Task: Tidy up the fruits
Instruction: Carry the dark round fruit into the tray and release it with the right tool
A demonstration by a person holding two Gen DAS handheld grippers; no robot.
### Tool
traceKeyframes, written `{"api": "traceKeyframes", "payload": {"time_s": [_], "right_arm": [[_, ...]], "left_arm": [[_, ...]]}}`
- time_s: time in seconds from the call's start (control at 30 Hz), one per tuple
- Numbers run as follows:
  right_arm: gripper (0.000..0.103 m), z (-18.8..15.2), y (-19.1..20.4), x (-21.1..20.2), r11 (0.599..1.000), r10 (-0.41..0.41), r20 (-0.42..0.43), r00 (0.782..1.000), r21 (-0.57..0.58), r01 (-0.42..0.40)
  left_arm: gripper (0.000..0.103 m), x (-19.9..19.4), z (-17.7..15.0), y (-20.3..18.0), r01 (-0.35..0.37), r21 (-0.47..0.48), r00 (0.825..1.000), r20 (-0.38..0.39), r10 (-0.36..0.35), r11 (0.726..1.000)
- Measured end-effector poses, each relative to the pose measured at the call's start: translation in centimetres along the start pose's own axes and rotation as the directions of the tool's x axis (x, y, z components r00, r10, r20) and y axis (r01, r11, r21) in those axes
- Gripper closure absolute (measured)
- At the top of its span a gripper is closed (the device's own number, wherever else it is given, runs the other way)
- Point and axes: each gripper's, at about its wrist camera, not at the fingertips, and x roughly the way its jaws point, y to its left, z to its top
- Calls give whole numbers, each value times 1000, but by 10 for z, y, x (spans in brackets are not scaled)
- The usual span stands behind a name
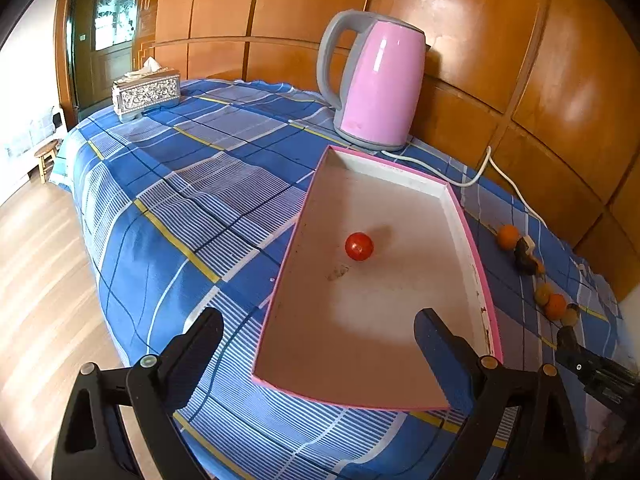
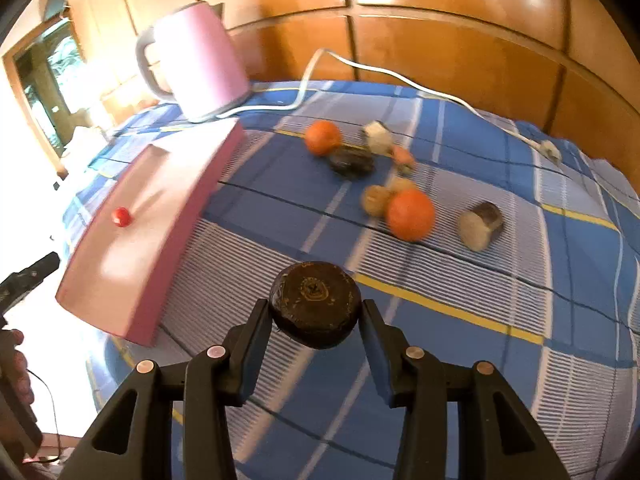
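Note:
My right gripper (image 2: 314, 308) is shut on a dark brown round fruit (image 2: 316, 296), which it holds above the blue checked cloth to the right of the pink tray (image 2: 188, 216). The tray (image 1: 472, 240) holds one red cherry tomato (image 1: 359, 246), also seen in the right wrist view (image 2: 121, 216). My left gripper (image 1: 318, 316) is open and empty over the tray's near end. More fruit lies on the cloth right of the tray: two oranges (image 2: 411, 214) (image 2: 322, 137), a dark fruit (image 2: 351, 161), pale tan pieces (image 2: 374, 199) and a cut piece (image 2: 478, 226).
A pink kettle (image 1: 380, 84) stands behind the tray, and its white cord (image 2: 400, 76) trails across the cloth behind the fruit. A patterned tissue box (image 1: 146, 94) sits at the far left corner. The table drops to wooden floor on the left. A wood-panel wall runs behind.

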Motion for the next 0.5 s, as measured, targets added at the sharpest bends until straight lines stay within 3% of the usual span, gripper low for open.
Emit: {"api": "traceKeyframes", "payload": {"time_s": [0.5], "right_arm": [[58, 17, 69, 4, 976, 122, -14, 992, -180, -122]], "left_arm": [[6, -1, 4, 19, -57, -57, 998, 1, 57, 997]]}}
